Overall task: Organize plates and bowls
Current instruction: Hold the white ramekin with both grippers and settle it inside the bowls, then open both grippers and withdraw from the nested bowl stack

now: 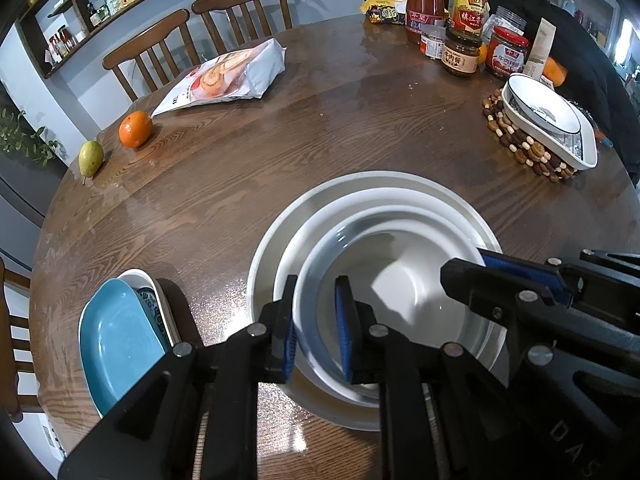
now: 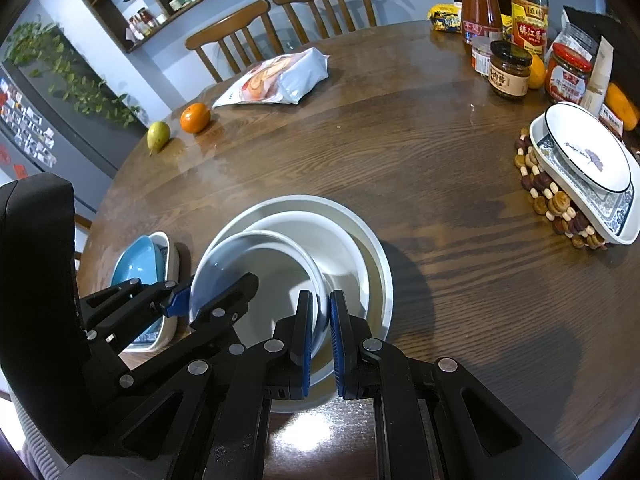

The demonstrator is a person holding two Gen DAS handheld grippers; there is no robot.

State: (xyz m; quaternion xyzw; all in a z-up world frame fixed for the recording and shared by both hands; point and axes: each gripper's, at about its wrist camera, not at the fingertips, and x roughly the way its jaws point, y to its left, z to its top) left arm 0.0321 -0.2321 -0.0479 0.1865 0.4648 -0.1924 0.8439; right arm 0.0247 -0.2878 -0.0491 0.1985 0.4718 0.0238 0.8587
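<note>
A stack of round white dishes (image 1: 280,236) sits on the round wooden table near its front edge, also in the right wrist view (image 2: 360,236). The innermost is a grey-rimmed white bowl (image 1: 400,280) (image 2: 256,248). My left gripper (image 1: 316,320) straddles its left rim, one pad outside, one inside, closed on the rim. My right gripper (image 2: 320,324) is closed on its right rim. Each gripper shows in the other's view, the right one (image 1: 480,272) and the left one (image 2: 192,300).
A blue dish (image 1: 116,336) lies in a patterned white dish at front left. A rectangular patterned dish (image 2: 624,224) holding a black-rimmed plate (image 2: 588,152) rests on a bead trivet at right. Jars and bottles (image 1: 460,52), bread bag (image 1: 224,76), orange (image 1: 135,129), pear (image 1: 90,157), chairs behind.
</note>
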